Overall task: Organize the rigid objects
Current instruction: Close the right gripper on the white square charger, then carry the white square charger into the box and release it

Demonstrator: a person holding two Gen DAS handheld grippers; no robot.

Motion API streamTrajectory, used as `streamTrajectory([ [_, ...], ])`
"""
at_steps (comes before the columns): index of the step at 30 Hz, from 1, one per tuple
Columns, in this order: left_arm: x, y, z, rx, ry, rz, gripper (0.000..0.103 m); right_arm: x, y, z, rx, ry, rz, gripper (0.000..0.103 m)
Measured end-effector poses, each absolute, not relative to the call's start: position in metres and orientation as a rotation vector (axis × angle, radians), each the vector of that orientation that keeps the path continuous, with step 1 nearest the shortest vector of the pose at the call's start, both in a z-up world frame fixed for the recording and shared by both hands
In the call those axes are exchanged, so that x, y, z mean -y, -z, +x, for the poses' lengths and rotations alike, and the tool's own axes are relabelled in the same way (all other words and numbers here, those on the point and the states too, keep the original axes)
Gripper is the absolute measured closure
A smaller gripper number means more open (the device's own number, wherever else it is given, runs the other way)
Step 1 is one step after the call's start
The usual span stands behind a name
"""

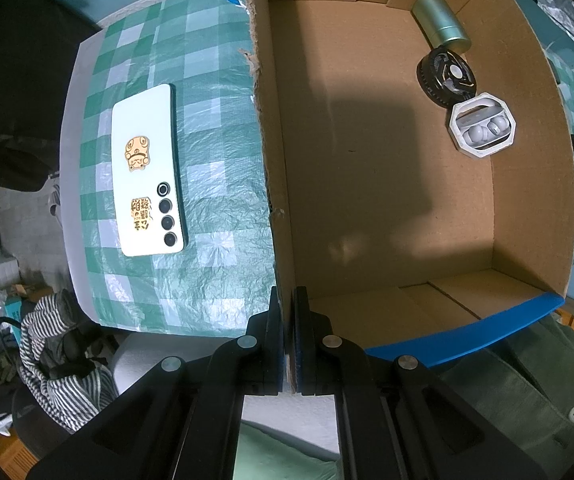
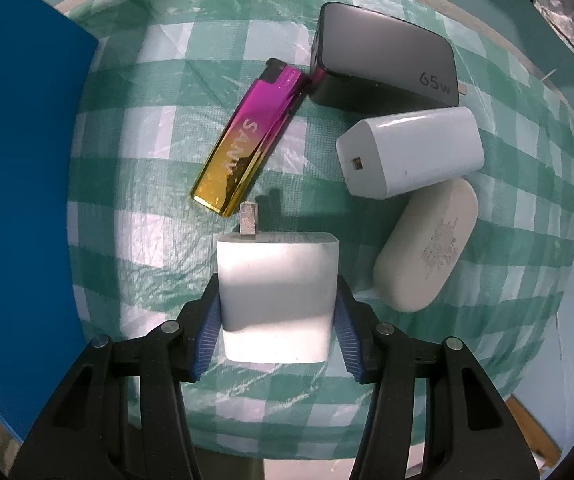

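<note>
phone (image 1: 149, 170) lies left of the left fingers (image 1: 274, 340), box (image 1: 275, 216) wall between them; charger (image 2: 277, 296) between the right fingers (image 2: 207, 332), lighter (image 2: 247, 136) ahead, case (image 2: 427, 246) to their right

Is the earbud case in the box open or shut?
Open. In the left wrist view the earbud case lies on the cardboard box floor with both white earbuds exposed.

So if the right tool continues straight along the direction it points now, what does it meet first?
The right tool is shut on the white charger, whose prong points ahead. Going on, that prong would probably meet the checked tablecloth just beside the lighter's gold end; depth is unclear.
</note>
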State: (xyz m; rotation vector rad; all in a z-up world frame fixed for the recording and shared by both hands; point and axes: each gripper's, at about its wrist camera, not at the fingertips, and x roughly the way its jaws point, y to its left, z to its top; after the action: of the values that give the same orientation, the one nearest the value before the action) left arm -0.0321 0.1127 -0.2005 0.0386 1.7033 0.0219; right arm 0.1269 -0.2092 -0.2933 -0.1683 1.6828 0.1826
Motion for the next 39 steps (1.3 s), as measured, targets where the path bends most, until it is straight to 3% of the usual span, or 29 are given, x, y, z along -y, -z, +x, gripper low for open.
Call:
streamTrajectory([
  [39,-0.108,0.199,-0.031,-1.704,-0.017,0.047,0.099,0.116,0.152,0.093,-1.483,-0.523,-0.350,0.051],
])
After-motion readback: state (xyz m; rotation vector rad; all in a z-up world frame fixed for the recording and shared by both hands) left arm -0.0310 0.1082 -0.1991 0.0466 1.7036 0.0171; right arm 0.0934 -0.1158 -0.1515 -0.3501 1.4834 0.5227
